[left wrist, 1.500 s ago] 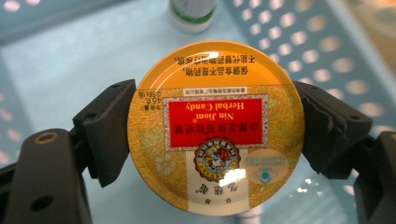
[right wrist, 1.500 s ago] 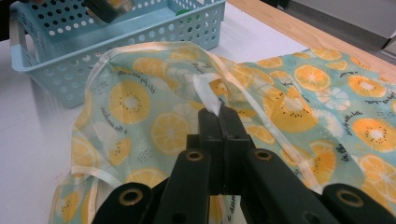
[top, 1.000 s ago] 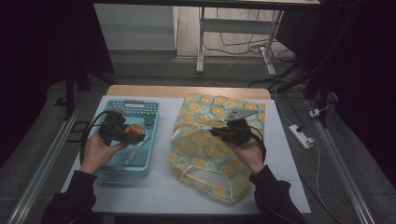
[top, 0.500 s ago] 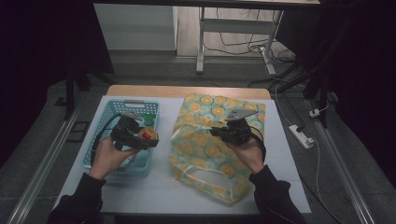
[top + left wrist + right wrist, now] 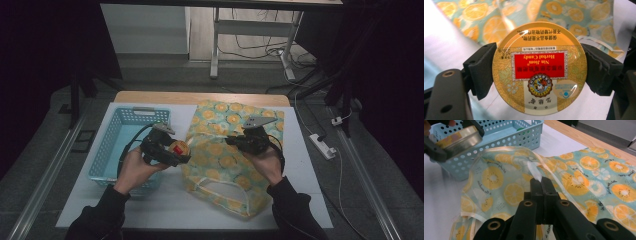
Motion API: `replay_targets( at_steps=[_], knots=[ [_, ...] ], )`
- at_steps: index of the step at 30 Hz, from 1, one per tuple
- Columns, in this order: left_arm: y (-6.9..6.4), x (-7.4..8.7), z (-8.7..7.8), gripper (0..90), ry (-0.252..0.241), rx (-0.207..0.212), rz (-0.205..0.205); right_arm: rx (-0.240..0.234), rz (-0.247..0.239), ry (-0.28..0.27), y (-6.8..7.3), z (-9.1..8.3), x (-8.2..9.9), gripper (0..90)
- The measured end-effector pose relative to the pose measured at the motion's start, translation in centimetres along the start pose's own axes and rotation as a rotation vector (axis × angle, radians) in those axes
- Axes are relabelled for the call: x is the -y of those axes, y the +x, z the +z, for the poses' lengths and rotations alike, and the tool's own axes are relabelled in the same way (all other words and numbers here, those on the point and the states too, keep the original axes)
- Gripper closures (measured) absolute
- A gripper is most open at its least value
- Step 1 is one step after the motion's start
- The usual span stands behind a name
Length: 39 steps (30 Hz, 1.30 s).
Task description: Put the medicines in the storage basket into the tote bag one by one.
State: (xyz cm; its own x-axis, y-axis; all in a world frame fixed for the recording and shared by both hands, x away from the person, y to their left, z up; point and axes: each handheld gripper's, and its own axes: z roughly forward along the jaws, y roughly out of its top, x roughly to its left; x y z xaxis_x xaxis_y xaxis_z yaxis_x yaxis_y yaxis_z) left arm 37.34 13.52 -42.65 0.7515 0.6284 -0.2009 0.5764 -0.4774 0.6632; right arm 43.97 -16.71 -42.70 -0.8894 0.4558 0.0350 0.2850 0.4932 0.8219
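Left gripper (image 5: 172, 150) moved right from over the blue basket (image 5: 112, 145) toward the orange-print bag (image 5: 225, 160), jaws pinching a round candy tin (image 5: 539, 68) at the bag's left edge, right gripper (image 5: 541, 181) pressed together on the bag's fabric, lifting it.

A blue perforated basket (image 5: 112, 150) stands on the left part of the white table (image 5: 305, 170). The table's far edge is bare wood. Beyond it stands a metal frame stand (image 5: 216, 45) with loose cables (image 5: 255, 47). A white power strip (image 5: 322, 146) lies on the floor to the right.
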Motion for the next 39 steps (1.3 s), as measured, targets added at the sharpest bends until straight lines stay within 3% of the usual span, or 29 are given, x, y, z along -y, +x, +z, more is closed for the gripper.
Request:
replay_targets(
  at_steps=[10,21,30,39],
  knots=[
    [-1.7,-1.7,2.5,20.1,0.023,0.045,0.048,0.008,0.005,-0.003,-0.2,0.1,0.0,90.0],
    [-2.8,-3.2,5.9,20.1,0.054,0.086,0.073,0.013,0.004,-0.015,-0.2,0.1,-0.2,90.0],
    [-3.2,-4.5,8.7,20.1,0.073,0.076,0.089,0.017,0.003,-0.027,-0.1,0.0,-0.4,90.0],
    [-2.3,-5.1,10.9,20.0,0.062,0.037,0.082,0.021,0.001,-0.025,-0.1,0.1,-0.5,90.0]
  ],
)
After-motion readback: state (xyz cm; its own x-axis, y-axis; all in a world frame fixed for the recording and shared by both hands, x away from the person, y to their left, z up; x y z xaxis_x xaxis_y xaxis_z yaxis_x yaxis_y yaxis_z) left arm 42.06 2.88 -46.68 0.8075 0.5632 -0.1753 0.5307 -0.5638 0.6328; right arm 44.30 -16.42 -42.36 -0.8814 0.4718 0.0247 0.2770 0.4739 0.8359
